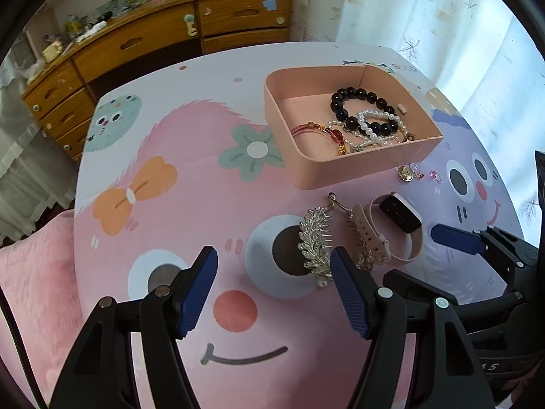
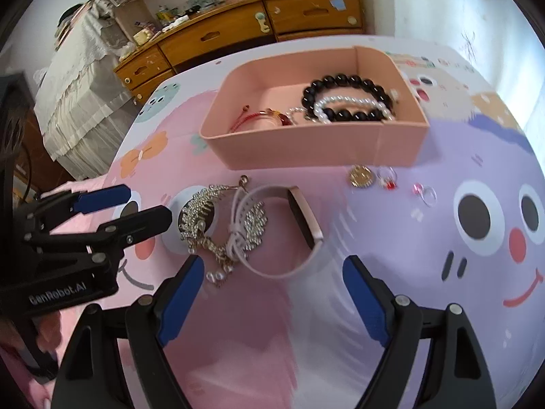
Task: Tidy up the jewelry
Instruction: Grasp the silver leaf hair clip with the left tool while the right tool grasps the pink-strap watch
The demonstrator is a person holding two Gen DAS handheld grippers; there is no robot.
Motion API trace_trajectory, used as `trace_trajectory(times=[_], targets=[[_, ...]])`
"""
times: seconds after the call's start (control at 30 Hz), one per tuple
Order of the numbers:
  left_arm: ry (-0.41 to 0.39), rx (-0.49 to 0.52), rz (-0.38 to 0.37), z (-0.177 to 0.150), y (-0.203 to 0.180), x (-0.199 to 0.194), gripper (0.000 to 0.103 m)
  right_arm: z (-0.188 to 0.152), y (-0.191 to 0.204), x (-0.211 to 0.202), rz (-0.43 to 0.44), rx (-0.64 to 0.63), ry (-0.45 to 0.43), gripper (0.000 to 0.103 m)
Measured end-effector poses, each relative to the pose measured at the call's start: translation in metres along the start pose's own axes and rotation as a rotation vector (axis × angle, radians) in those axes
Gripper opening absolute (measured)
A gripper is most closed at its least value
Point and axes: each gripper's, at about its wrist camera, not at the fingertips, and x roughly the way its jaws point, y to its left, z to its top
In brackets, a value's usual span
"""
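Right gripper jaws spread, empty; left gripper likewise. White-strapped black-faced watch just ahead of right jaws, tangled against silver leaf hair comb. Pinch strap only, lift clear, drop into pink plastic tray beyond.

bracelets in pink box, watch outside

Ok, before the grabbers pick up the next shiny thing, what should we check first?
1. Left gripper open and empty: ok.
2. Right gripper open and empty: ok.
3. Pink box has room beside the black bead bracelet: ok.
4. Silver leaf hair comb lies in front of the left gripper: ok.
5. Comb free of the pink watch: not ok, they look tangled.
6. Gold round charm and little rings safe from the table edge: ok.
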Motion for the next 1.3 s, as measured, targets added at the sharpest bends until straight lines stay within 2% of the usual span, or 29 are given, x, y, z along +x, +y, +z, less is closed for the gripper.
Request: trace_trajectory(times=[0.13,0.23,0.37,0.43,0.5,0.63,0.83,0.97,1.17,1.3], targets=[[0.002,0.009,-0.04,0.003,0.008,0.003,0.067,0.003,0.01,0.005,-0.044,-0.085,-0.029,0.081],[0.013,0.014,-0.071,0.006,0.012,0.008,0.067,0.004,0.02,0.011,-0.084,-0.153,-0.034,0.073],[0.015,0.004,-0.111,0.009,0.016,0.012,0.067,0.003,0.019,0.014,-0.122,-0.171,-0.037,0.058],[0.018,-0.006,-0.136,0.009,0.016,0.014,0.067,0.003,0.016,0.013,-0.106,-0.164,-0.037,0.054],[0.025,-0.008,-0.152,0.01,0.014,0.016,0.067,0.001,0.016,0.012,-0.105,-0.177,-0.037,0.042],[0.027,0.019,-0.167,0.01,0.005,0.02,0.067,0.001,0.014,0.009,-0.092,-0.205,-0.029,0.028],[0.031,0.058,-0.172,0.011,-0.014,0.023,0.067,0.002,0.006,-0.002,-0.093,-0.161,-0.042,0.027],[0.042,0.074,-0.16,0.012,-0.028,0.027,0.069,0.003,-0.006,-0.009,-0.123,-0.137,-0.048,0.027],[0.053,0.092,-0.105,0.008,-0.049,0.034,0.072,0.005,-0.025,-0.019,-0.168,-0.126,-0.056,0.027],[0.053,0.104,-0.049,0.006,-0.059,0.041,0.073,0.005,-0.037,-0.025,-0.168,-0.104,-0.062,0.027]])
